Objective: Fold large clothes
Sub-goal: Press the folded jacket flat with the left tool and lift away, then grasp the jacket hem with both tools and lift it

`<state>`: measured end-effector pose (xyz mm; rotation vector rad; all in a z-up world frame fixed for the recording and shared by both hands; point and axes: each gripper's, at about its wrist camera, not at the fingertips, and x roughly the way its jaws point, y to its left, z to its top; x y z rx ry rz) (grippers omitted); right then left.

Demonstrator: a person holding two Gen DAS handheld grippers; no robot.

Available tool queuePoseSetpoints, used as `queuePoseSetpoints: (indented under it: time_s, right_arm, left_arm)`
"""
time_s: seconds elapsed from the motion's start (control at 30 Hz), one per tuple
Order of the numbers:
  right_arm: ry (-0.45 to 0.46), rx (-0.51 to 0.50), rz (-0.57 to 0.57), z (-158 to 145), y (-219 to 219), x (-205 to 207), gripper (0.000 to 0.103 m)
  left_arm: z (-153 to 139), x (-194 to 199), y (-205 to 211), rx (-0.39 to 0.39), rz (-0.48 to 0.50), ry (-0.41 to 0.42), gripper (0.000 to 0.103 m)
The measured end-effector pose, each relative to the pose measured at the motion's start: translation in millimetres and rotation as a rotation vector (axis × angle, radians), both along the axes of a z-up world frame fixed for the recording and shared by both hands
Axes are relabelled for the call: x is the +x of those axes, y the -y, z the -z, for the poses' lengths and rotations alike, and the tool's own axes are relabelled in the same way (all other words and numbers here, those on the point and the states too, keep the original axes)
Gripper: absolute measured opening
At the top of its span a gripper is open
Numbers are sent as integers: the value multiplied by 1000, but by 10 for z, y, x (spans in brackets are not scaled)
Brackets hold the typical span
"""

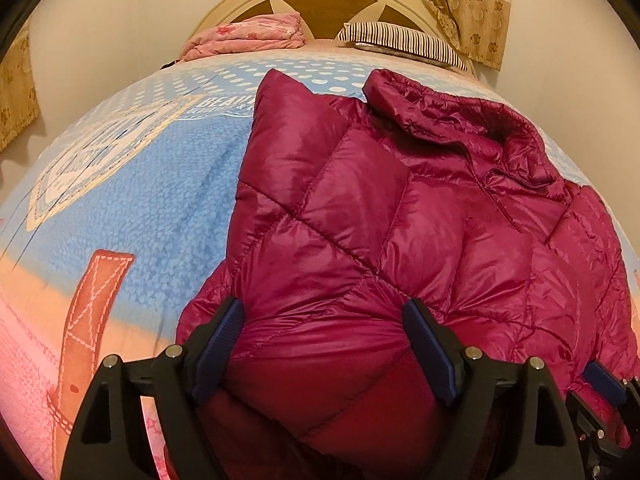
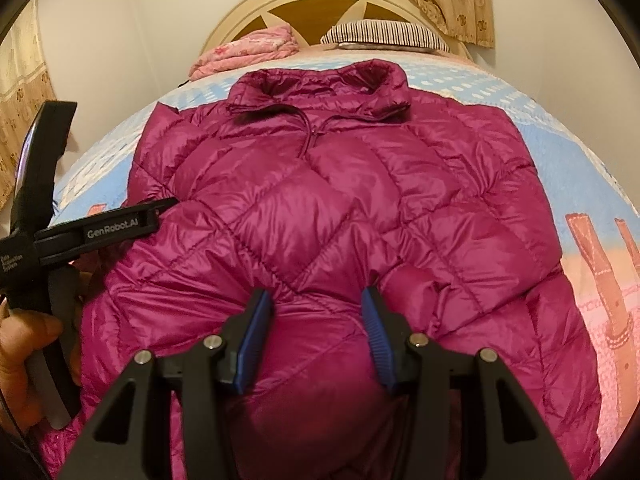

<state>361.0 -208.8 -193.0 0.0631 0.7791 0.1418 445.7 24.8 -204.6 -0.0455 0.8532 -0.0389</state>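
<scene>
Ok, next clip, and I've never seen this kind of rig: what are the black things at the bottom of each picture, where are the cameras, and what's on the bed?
No robot here: a person holds two tools, each ending in black tongs with blue pads and carrying a wide-angle camera that looks along them. One picture is from the left tongs, the other from the right tongs. A magenta quilted puffer jacket lies on a blue patterned bed sheet, with a folded pink blanket and a striped pillow by the headboard. The right tongs pinch the jacket's near edge; the left tongs stand wide with fabric between them.
</scene>
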Motion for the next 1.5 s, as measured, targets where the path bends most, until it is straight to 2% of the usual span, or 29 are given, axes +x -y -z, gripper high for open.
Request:
queuePoseSetpoints:
  time_s: [0.3,0.47,1.07,1.13,1.23,1.27,1.33,1.4,1.5]
  right_arm:
    - [1,-16,2,0,-24,1,51]
    - [0,-50,7,9,-68,6,51]
    - [8,-46,7,0,-57,-13,51]
    - [9,-27,-2,-10,-35,-24,56]
    - [17,18,-41,-45,-24,-67,76]
    - [14,31,-55,-48,-21,-75,79]
    - [8,28,-61,-46,-30,-73,80]
    - [6,21,-62,-64,-50,-71,80]
    - [7,45,-84,-161,-13,-111,80]
  left_arm:
    - [14,18,21,18,1,-2,84]
    - [35,50,74,56,6,-15,86]
    - [28,43,81,63,6,-17,87]
    - [8,34,75,54,11,-22,87]
    - [-17,22,61,40,39,-36,89]
    - [-20,17,67,43,43,-38,89]
    - [-50,10,73,49,63,-61,90]
    - [-149,-17,66,21,92,-74,91]
    - [-457,-120,12,-40,129,-12,92]
